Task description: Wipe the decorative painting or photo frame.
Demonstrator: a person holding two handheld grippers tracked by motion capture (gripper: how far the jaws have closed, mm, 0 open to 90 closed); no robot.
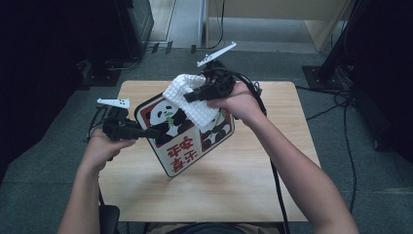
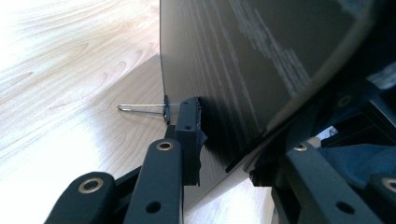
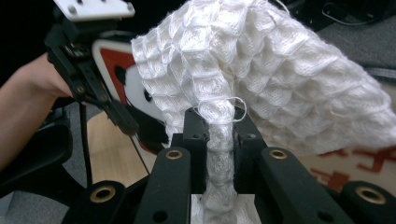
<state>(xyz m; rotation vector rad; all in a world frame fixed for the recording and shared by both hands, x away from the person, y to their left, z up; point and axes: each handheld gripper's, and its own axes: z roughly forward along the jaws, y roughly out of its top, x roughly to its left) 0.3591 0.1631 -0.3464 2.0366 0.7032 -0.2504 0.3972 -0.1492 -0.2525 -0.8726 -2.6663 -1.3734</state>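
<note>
The panda board is the landmark here: a rounded square sign with red border, pandas and red characters, held tilted above the wooden table, its lower corner nearest the person and close over the tabletop.

Nearest, at the board's left edge, the left claw is clamped on that edge; the left gripper view shows one jaw pressed against the board's dark back, the other on the printed side. A thin wire stand sticks out from the back toward the table.

Farther off, over the board's upper right part, the right claw is clamped on a fold of white waffle-weave cloth, which drapes onto the printed face. In the right gripper view the cloth bunches between the jaws and hangs in front of the board.

Judging from this, the move is a wipe: the face slopes down toward the person, its uncovered stretch lying below and left of the cloth, so the right claw is the one placed to sweep while the left steadies.
</note>
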